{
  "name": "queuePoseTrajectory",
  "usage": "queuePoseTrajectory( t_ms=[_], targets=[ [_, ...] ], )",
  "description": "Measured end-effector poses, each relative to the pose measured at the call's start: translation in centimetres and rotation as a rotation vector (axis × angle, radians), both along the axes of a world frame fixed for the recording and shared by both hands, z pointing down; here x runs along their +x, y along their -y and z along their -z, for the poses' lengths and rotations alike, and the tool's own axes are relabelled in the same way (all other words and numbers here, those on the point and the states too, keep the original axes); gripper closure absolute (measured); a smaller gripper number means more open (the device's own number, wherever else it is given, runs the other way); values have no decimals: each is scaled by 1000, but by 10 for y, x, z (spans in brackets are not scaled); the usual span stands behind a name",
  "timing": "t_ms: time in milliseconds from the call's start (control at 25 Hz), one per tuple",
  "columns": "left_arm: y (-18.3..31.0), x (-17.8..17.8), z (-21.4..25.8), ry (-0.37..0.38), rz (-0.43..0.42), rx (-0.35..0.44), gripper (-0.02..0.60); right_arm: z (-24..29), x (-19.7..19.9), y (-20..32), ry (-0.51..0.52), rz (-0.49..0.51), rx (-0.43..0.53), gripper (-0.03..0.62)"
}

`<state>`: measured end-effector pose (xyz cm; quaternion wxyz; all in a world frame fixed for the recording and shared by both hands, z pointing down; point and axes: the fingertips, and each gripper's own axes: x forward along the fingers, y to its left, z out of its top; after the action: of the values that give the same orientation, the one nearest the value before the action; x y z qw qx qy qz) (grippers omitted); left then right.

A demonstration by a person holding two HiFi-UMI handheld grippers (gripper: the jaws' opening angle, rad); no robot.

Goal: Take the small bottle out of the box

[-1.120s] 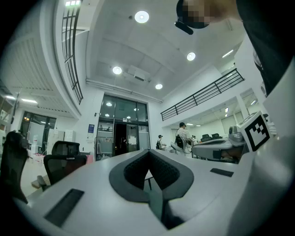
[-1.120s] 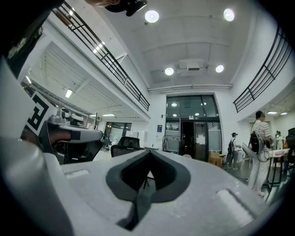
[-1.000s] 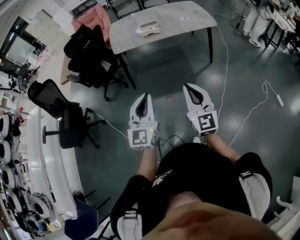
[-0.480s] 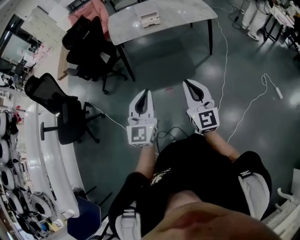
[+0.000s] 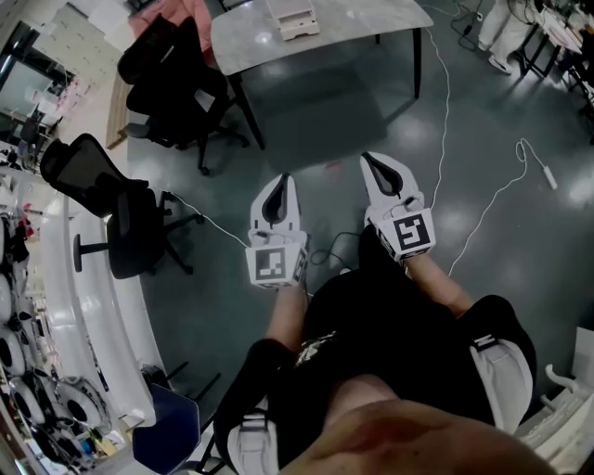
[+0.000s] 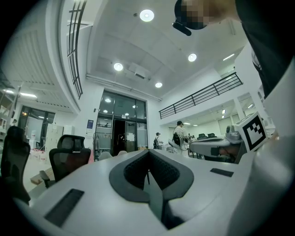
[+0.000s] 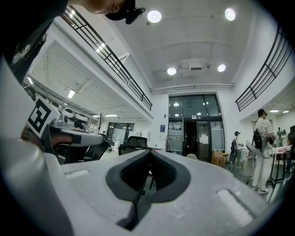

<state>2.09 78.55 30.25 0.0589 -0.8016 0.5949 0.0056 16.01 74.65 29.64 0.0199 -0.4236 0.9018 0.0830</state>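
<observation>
Jaws pressed together on nothing, the 2 smooth white plastic tools, left gripper (image 5: 282, 177) and right gripper (image 5: 365, 157), hang over the glossy dark floor (image 5: 483, 130). Well ahead, a small white rectangular box (image 5: 295, 19) sits on the pale marble-look tabletop (image 5: 371, 20); the bottle is too small to tell.

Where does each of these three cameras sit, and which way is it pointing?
Head view: on the person's head, aimed steeply down at the floor; shows both forearms, left claw, right claw.
Left gripper view: on the left claw, looking along its shut jaws across the hall.
Right gripper view: on the right claw, likewise; jaws shut.
Shared: both gripper views face the glass doors.
</observation>
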Motion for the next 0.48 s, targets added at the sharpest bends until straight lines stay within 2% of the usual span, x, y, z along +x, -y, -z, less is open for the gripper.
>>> queuePoseTrajectory(
  t_ms=[320,480],
  targets=[
    [22,-29,2,12,31,8,569,-2,-15,42,20,-18,-10,600],
    [41,-32,-3,29,30,6,569,2,-21,58,15,-5,24,600]
  ],
)
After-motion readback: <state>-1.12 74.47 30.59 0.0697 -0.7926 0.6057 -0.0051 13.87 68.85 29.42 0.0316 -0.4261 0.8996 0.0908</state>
